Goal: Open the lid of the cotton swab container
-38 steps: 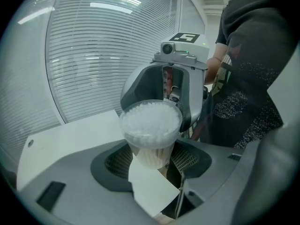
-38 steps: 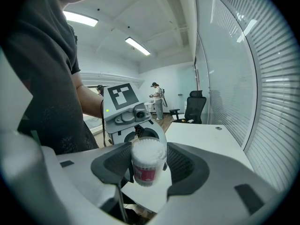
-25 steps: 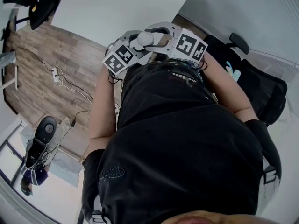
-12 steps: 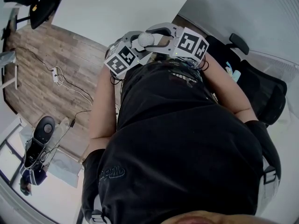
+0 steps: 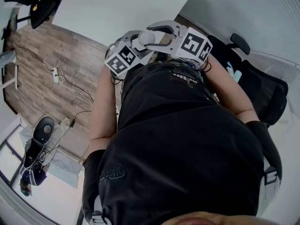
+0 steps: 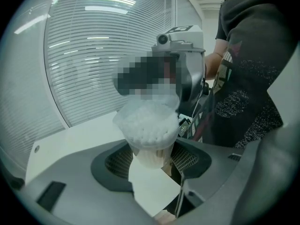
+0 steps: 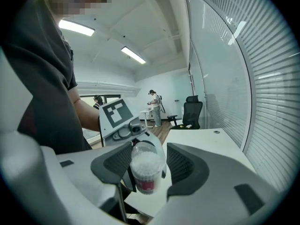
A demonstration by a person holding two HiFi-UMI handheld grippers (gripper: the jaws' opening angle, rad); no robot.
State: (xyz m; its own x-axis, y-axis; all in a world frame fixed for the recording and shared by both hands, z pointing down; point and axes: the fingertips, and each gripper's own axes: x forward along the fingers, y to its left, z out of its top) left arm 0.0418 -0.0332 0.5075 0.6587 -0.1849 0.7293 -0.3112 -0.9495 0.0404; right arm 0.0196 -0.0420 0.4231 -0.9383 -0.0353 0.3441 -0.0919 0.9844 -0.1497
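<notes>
At the left of the head view, the marker cube (image 5: 123, 60) of the left gripper (image 6: 151, 157) sits close against the person's black shirt (image 5: 187, 139), above the wooden floor (image 5: 56, 64) and the near edge of a white table (image 5: 117, 8). The left gripper view shows its jaws clamped on the lower body of the cotton swab container (image 6: 149, 130), both pads pressing its sides. The clear tub is upright, and the packed white swab heads show through its wider upper part. In the head view the container is the pale round shape between the two tools, held in the air in front of the person's chest rather than resting on the table. To the right of it, the right gripper (image 7: 146, 168) faces the container from the far side. In the right gripper view its jaws stand apart with the container's upper end between them, and a thin gap shows at the right pad. A pink label (image 7: 146, 185) wraps the tub below the swab heads. A clear plastic flap lies along the tub's right side, but I cannot tell whether this is the lid swung open. A black office chair (image 5: 262, 93) stands at the far right.
</notes>
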